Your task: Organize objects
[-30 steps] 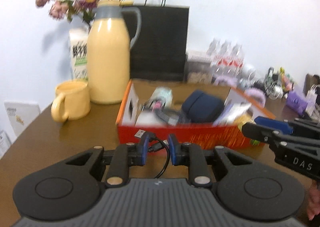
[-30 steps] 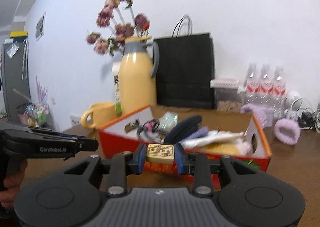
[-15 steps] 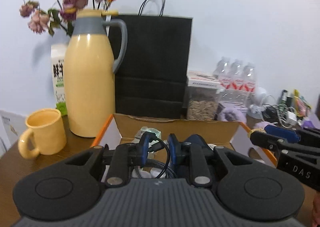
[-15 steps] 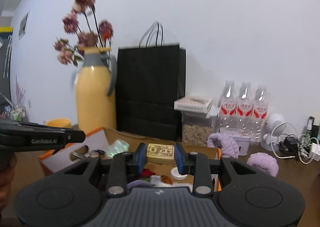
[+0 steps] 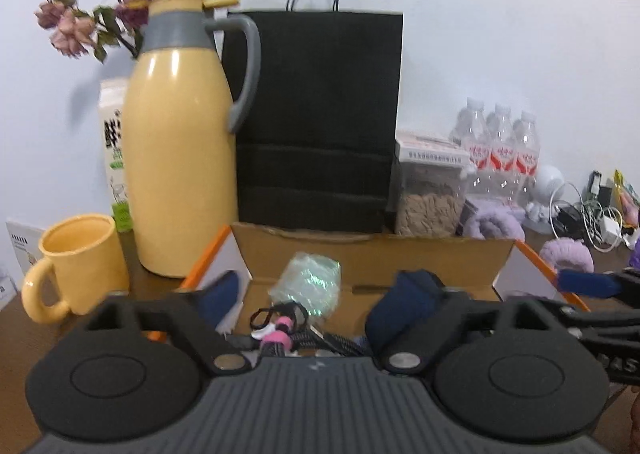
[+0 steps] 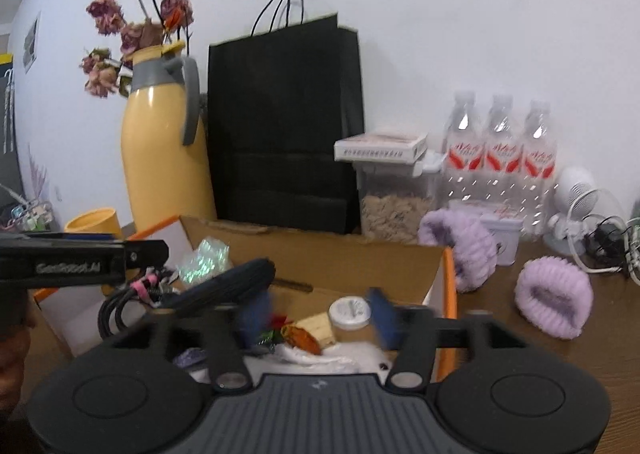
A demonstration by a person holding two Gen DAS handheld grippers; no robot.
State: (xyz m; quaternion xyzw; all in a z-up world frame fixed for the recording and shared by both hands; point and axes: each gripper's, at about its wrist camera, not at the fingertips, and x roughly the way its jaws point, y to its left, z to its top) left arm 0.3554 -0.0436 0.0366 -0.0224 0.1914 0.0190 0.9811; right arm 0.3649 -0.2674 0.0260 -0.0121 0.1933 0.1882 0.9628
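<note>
Over the box, both our claws were spread wide with nothing between the fingers. Left claw hung above the box's left part, right over the cable bundle with its pink tie, which lay inside near a green wrapper and a navy pouch. Right claw hung above the box's right part; the block lay below it inside the box, beside a white-lidded jar and an orange wrapper. Right fingers were motion-blurred, so exact gap was hard to read, but clearly apart.

We judged both drops done; remaining loose stuff sat on the tabletop: two purple bands right of the box, well clear of it.

Risks, our call:
- cable loops sat just under the left claw; a low pull-back could snag a loop and drag it out.
- the box was crowded; the block rested on other items and might slide.
- swinging right for the bands could clip the box's orange wall or the bottles behind.
- thermos and mug stood just left of the box; a wide left-arm move could knock them.
</note>
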